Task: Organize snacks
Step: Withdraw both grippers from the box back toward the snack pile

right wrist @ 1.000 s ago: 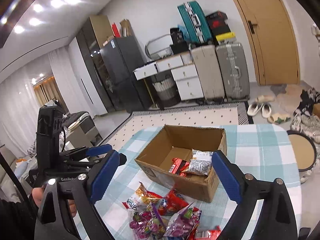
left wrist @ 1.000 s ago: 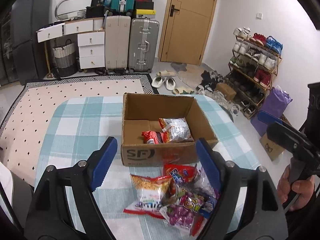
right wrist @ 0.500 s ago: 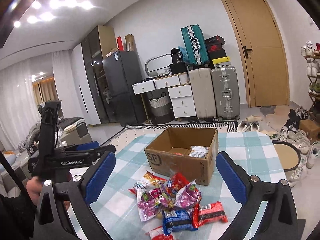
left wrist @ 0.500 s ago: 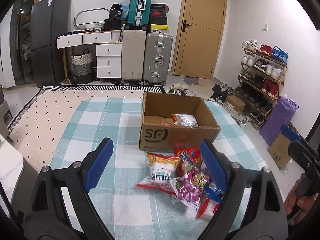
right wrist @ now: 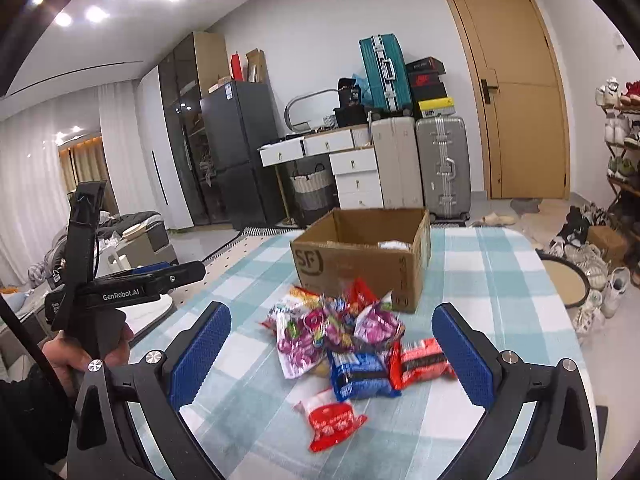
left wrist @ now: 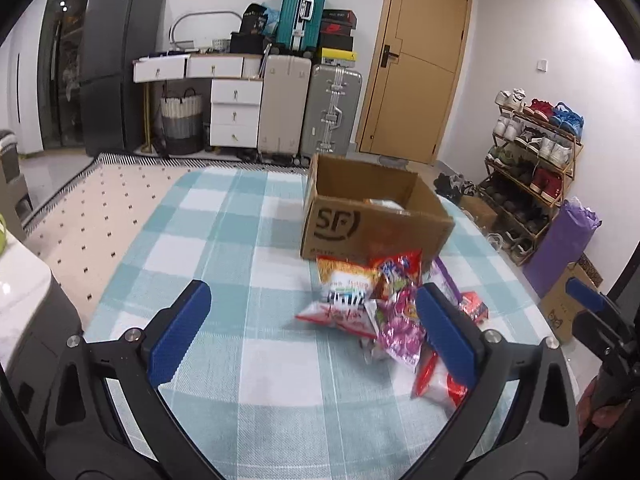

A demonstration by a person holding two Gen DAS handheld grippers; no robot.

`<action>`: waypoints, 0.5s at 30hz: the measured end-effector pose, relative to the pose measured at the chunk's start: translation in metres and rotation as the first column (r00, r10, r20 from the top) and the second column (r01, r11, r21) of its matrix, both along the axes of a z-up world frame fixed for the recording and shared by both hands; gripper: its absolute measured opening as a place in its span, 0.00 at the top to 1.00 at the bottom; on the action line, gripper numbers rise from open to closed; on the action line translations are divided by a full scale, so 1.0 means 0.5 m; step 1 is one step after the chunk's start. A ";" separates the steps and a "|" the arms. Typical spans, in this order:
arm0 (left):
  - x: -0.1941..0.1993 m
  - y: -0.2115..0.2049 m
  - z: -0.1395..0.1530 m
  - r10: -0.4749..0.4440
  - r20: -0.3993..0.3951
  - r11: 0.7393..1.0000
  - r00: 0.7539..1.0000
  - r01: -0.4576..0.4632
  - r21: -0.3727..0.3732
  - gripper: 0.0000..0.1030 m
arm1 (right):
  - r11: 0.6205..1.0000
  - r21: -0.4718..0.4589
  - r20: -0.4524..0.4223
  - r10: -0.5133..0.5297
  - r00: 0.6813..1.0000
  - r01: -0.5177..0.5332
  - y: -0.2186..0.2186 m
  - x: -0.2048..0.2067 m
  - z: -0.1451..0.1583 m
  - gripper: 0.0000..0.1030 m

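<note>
Left gripper (left wrist: 312,324) is spreading its jaws over bare checked tablecloth (left wrist: 224,240), holding nothing; right gripper (right wrist: 332,354) gapes wide, empty. The heap of crinkly foil snack packets (right wrist: 340,332) lies just before the brown cardboard box (right wrist: 360,264): light, slippery, crushable, so I'd pinch an edge seal. Only the right view shows the blue packet (right wrist: 360,374).

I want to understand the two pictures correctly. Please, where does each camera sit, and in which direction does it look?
Left wrist: on the left claw, whose jaws are opening; looks across the checked table at the SF cardboard box; the right claw shows at the edge.
Right wrist: on the open right claw; looks over the snack packets; a hand holds the left claw.
Shared: box, packets, table.
</note>
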State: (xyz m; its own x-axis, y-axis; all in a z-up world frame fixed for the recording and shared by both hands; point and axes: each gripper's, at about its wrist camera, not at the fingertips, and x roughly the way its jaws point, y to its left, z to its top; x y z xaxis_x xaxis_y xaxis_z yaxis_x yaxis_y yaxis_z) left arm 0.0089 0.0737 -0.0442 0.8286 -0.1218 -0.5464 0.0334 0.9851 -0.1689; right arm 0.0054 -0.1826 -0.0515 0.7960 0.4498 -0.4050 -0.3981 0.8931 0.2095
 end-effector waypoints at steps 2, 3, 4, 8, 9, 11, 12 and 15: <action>0.000 0.002 -0.025 0.002 -0.019 1.000 1.000 -0.002 0.006 0.01 | 1.000 -0.010 -0.029 0.002 1.000 -0.002 0.002 0.000 -0.021 0.01; -0.003 0.002 -0.039 -0.001 -0.027 1.000 1.000 0.002 0.007 0.01 | 1.000 -0.014 -0.044 0.003 0.999 -0.003 0.002 -0.001 -0.032 0.01; -0.002 0.003 -0.051 -0.002 -0.033 1.000 0.999 0.002 0.007 0.01 | 1.000 -0.016 -0.059 0.008 0.998 -0.009 0.004 -0.002 -0.044 0.01; 0.008 0.003 -0.096 -0.005 -0.046 1.000 0.999 0.005 0.005 0.01 | 0.999 -0.027 -0.114 0.032 0.993 -0.035 0.014 0.002 -0.084 0.01; 0.011 0.002 -0.102 -0.005 -0.049 1.000 0.999 0.005 0.006 0.01 | 0.999 -0.031 -0.127 0.037 0.991 -0.042 0.017 0.005 -0.093 0.01; 0.020 -0.001 -0.118 -0.008 -0.058 1.000 0.998 0.008 0.006 0.01 | 0.998 -0.037 -0.149 0.046 0.988 -0.053 0.023 0.005 -0.108 0.01; 0.026 -0.001 -0.128 -0.008 -0.066 1.000 0.998 0.008 0.002 0.01 | 0.997 -0.039 -0.163 0.054 0.985 -0.061 0.026 0.009 -0.116 0.01; 0.037 -0.001 -0.148 -0.014 -0.084 1.000 0.996 0.014 -0.005 0.01 | 0.996 -0.044 -0.204 0.065 0.977 -0.076 0.036 0.023 -0.137 0.01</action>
